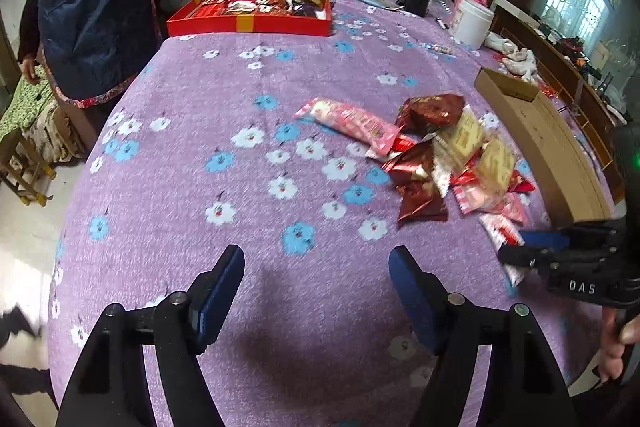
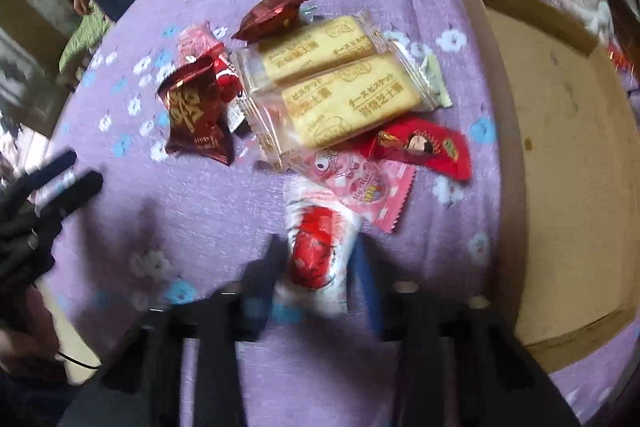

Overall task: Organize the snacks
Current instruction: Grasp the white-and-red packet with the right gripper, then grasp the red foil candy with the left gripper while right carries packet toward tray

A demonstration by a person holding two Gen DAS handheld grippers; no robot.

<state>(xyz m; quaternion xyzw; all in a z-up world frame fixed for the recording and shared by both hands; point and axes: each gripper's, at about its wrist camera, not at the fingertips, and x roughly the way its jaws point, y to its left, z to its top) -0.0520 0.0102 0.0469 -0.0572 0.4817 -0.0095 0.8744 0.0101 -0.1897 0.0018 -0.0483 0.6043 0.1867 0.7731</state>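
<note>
From the left wrist view, the whole purple flowered surface [image 1: 224, 115] is taken in: a red gift box [image 1: 250, 11] filled with packets is seen at the far edge, a white tub [image 1: 474, 23] at the far right, and a person in a dark blue apron [image 1: 94, 7] standing at the far left. The snack pile [image 1: 440, 155] is seen right of centre, just beside the long cardboard box [image 1: 540, 147] along the right edge. The right wrist view shows what is lost there: the bare inside of the cardboard box [image 2: 560, 147] is seen, and the packets are told apart, with two yellow biscuit packs [image 2: 340, 83] lying across the middle, a dark red wrapper [image 2: 196, 115] to their left, a red packet [image 2: 424, 147] and a pink packet [image 2: 360, 183] nearer. The left gripper [image 1: 316, 291] is held over bare cloth with its jaws spread wide and nothing between them. The right gripper [image 2: 320, 267] has its jaws drawn narrow around a white-and-red snack packet [image 2: 316, 251], which is clasped at the near end of the pile; the same packet is glimpsed at the right gripper [image 1: 516, 253] in the left view. Open cloth is left across the near and left parts of the surface, while the right side is bounded by the box wall.
</note>
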